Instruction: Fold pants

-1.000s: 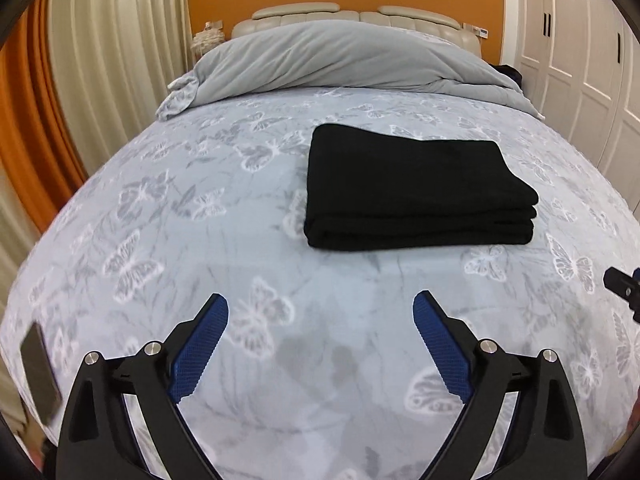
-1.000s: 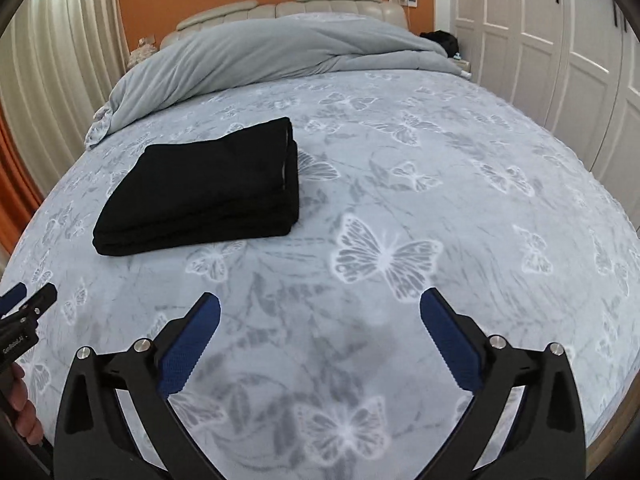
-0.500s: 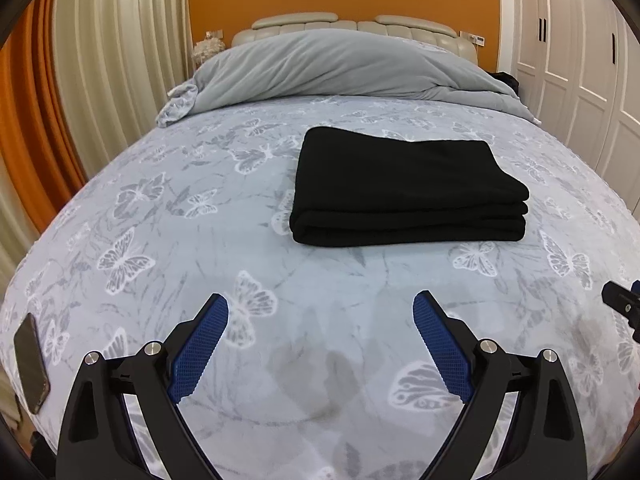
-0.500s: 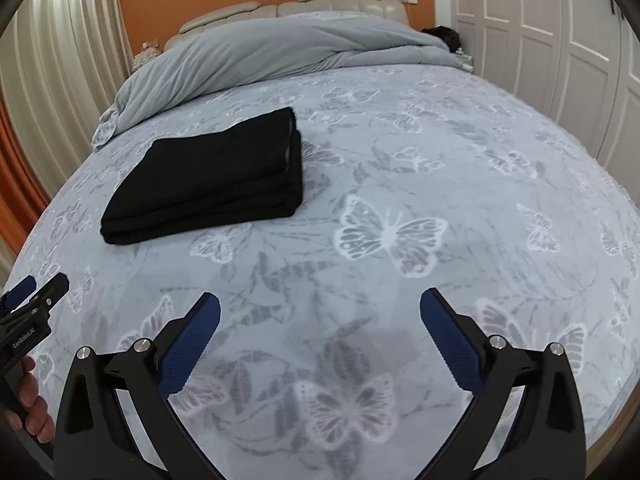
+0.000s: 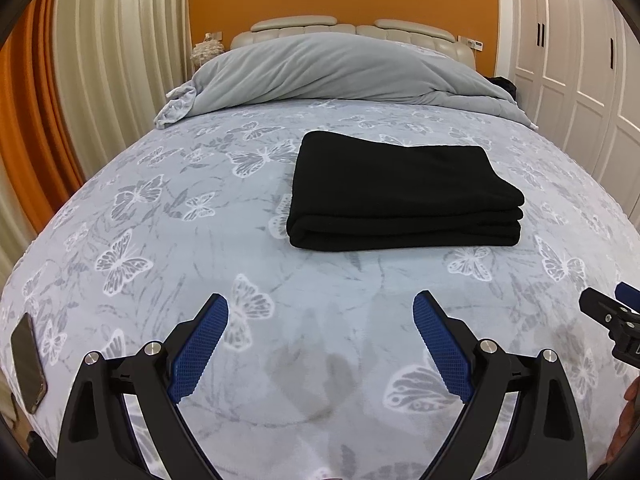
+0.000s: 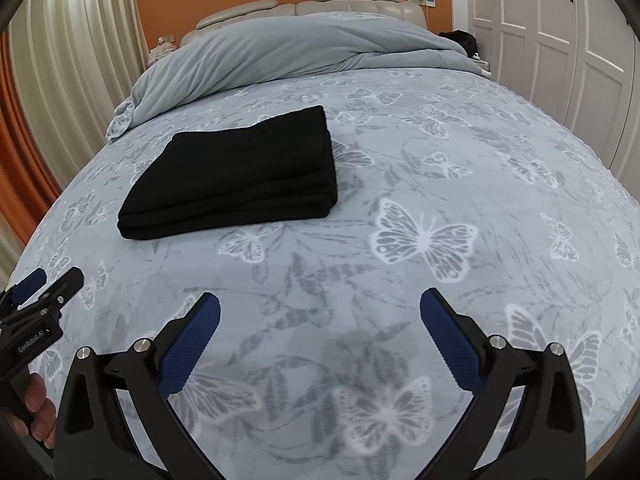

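The black pants (image 5: pixel 400 192) lie folded in a neat rectangular stack on the butterfly-print bedspread (image 5: pixel 200 248), in the middle of the bed. They also show in the right wrist view (image 6: pixel 240 176), to the upper left. My left gripper (image 5: pixel 320 304) is open and empty, held above the bedspread well short of the pants. My right gripper (image 6: pixel 320 304) is open and empty too, to the right of the pants and nearer the foot of the bed. Each gripper shows at the edge of the other's view, the right one (image 5: pixel 612 316) and the left one (image 6: pixel 40 296).
A rumpled grey duvet (image 5: pixel 340 68) lies across the head of the bed before a beige headboard (image 5: pixel 340 26). A phone (image 5: pixel 28 360) lies at the bed's left edge. Curtains (image 5: pixel 100 60) hang at left, white wardrobe doors (image 5: pixel 580 60) stand at right.
Both grippers have drawn back and risen from the pants, which now sit lower and smaller-angled in view. The pants have not moved. Both grippers stayed open.
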Available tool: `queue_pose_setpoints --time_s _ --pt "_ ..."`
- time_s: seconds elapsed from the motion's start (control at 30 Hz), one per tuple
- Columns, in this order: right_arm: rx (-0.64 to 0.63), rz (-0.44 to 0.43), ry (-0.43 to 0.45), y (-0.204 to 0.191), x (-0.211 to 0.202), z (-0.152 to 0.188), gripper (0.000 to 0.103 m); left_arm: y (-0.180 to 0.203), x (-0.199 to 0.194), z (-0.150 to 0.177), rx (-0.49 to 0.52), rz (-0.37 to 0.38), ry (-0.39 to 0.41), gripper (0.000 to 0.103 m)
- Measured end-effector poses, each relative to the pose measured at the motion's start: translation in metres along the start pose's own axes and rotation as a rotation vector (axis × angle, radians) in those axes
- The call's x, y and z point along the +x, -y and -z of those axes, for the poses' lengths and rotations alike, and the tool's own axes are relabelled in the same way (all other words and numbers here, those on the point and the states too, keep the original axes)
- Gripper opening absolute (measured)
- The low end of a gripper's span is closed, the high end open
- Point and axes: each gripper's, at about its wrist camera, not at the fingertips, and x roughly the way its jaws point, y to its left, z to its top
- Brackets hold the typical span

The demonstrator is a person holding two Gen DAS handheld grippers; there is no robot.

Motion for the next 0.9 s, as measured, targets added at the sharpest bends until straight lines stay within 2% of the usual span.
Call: queue_pose_setpoints --time_s 0.9 --pt "-0.036 -0.002 -0.002 -0.022 0.003 0.001 0.098 0.002 0.008 0.003 -0.001 0.040 -0.043 0.092"
